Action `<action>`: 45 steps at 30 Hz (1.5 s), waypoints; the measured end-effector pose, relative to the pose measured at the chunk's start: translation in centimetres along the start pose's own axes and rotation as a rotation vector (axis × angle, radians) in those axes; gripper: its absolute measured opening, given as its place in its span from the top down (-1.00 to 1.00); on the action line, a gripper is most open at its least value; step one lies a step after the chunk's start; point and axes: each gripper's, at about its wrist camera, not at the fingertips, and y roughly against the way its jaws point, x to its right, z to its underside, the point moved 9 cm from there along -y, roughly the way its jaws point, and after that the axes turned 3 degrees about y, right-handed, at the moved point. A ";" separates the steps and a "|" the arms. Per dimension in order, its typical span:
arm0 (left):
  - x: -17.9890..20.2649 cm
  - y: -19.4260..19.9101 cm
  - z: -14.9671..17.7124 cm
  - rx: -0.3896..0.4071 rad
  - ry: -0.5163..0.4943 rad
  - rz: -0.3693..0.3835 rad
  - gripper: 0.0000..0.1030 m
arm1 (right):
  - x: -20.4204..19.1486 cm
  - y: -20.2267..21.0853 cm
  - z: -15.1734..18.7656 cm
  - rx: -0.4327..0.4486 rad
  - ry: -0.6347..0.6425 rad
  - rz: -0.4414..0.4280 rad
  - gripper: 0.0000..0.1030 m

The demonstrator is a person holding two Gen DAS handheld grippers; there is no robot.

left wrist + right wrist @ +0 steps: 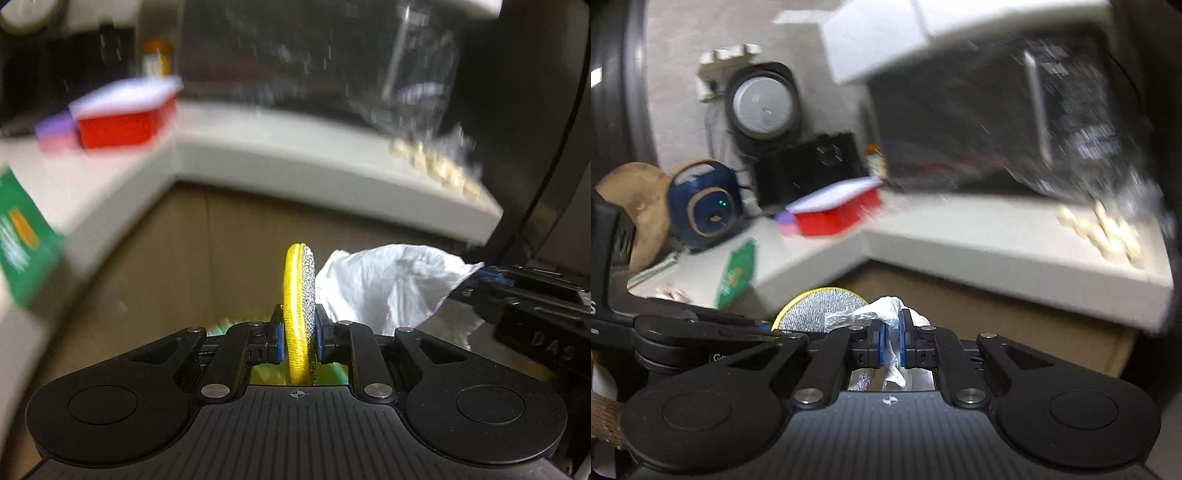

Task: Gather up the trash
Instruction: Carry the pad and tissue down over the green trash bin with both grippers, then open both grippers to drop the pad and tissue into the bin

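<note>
Below the white counter (pixel 303 147), cardboard (pixel 207 251) fills the corner.

An L-shaped white counter (pixel 997 240) is seen wrapping a corner, w/ brown cabinet fronts (pixel 207 240) below. A dark microwave-like appliance (pixel 1015 122) is set on it, under a white wall cabinet (pixel 886 33). A pale wall (pixel 687 33) is seen behind, w/ a white outlet strip (pixel 727 55). Everything's blurred; light is dim, indoor.
</note>
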 end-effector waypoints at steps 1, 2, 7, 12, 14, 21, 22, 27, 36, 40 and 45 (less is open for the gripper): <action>-0.1 -1.3 1.0 -0.028 0.014 0.012 0.64 | 0.5 -0.4 0.8 -0.015 -0.012 0.005 0.86; -0.3 -2.5 2.0 -0.055 0.032 0.027 0.64 | 1.1 -0.8 1.7 -0.032 -0.025 0.009 0.86; -2.2 -10.0 9.2 -0.258 0.190 0.115 0.64 | 3.8 -3.0 6.6 -0.106 -0.102 0.032 0.87; -5.0 -16.3 14.6 -0.403 0.289 0.083 0.64 | 5.6 -6.1 10.9 -0.199 -0.161 0.021 0.87; -6.1 -18.5 15.8 -0.435 0.320 0.062 0.64 | 6.0 -7.6 12.2 -0.240 -0.172 0.014 0.87; -10.3 -25.0 18.8 -0.489 0.433 -0.003 0.54 | 7.1 -12.2 15.3 -0.349 -0.227 -0.014 0.87; -10.9 -25.4 19.1 -0.489 0.448 -0.014 0.54 | 7.2 -12.7 15.4 -0.359 -0.228 -0.015 0.87; -13.3 -23.6 18.8 -0.450 0.535 -0.003 0.53 | 7.9 -15.2 16.6 -0.409 -0.232 -0.009 0.86; -12.9 -15.1 17.6 -0.339 0.418 0.087 0.53 | 4.2 -22.9 18.6 -0.518 -0.249 -0.152 0.86; -12.1 -14.2 17.6 -0.311 0.356 0.132 0.53 | 1.8 -29.9 23.1 -0.685 -0.292 -0.230 0.86; -12.5 -15.1 18.3 -0.328 0.400 0.158 0.53 | 2.1 -36.3 34.0 -1.007 -0.243 -0.057 0.86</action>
